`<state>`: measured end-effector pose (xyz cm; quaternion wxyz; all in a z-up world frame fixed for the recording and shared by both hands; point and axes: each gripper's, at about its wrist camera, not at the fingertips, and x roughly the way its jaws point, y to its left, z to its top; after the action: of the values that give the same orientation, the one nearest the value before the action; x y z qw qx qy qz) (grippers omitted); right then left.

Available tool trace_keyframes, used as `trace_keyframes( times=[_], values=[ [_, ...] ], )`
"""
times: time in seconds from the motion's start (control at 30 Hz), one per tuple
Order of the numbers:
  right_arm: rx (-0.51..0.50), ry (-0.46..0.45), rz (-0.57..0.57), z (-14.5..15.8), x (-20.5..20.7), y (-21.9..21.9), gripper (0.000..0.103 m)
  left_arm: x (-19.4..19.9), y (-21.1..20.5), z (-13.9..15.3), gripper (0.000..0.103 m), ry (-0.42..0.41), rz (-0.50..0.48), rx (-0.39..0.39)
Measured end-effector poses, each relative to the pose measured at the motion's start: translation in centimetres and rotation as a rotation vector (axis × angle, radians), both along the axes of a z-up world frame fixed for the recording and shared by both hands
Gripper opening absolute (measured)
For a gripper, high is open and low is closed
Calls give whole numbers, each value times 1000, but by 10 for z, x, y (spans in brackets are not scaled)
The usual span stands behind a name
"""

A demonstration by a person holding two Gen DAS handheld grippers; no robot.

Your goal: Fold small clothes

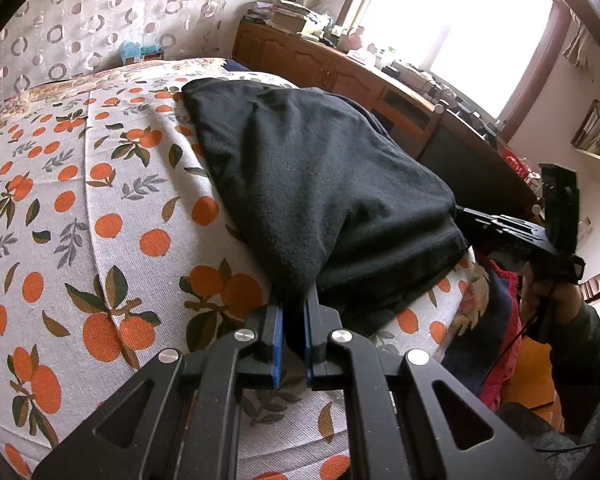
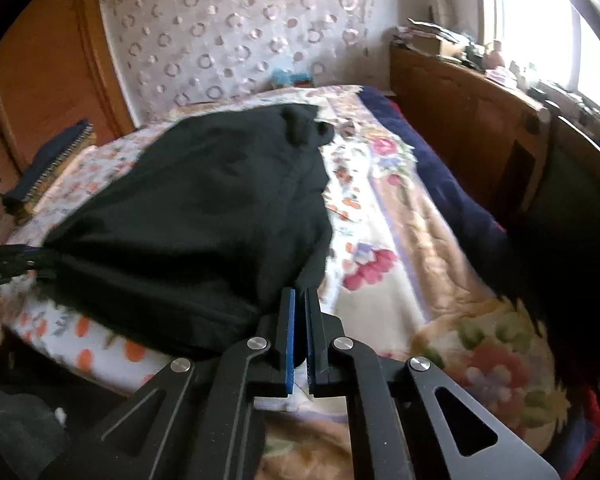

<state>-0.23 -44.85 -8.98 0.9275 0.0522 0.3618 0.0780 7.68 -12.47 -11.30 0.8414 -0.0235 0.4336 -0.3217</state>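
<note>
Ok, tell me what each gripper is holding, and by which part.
Both hold the black garment: the left gripper pinches its near left corner, the right gripper its near right corner.

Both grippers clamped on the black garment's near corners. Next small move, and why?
Probably lift both corners together and carry them toward the far edge. The left gripper and right gripper each pinch a near corner of the black garment, which lies bunched, not flat, on the orange-print sheet.

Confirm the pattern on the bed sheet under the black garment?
White woven bed sheet printed with oranges and green leaves; clearest in the left wrist view.
</note>
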Motion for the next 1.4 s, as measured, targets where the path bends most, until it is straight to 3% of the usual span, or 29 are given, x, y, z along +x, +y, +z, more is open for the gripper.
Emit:
trace_keyframes(
  times=[0.17, 0.37, 0.63, 0.87, 1.13, 1.4],
  values=[
    [35, -6, 27, -3, 3, 6, 4, 0, 0, -1, 8, 4, 0, -1],
    [41, 29, -41, -14, 13, -2, 5, 0, 1, -1, 8, 5, 0, -3],
    [71, 40, -29, -15, 20, -1, 37, -1, 2, -3, 8, 8, 0, -5],
    [8, 54, -44, -14, 23, 12, 41, -1, 2, -4, 8, 8, -1, -6],
    [256, 42, -52, -21, 15, -19, 42, -2, 3, -4, 8, 12, -2, -11],
    [304, 7, -53, -20, 8, -27, 54, -1, 4, -5, 8, 13, -2, -10]
  ],
)
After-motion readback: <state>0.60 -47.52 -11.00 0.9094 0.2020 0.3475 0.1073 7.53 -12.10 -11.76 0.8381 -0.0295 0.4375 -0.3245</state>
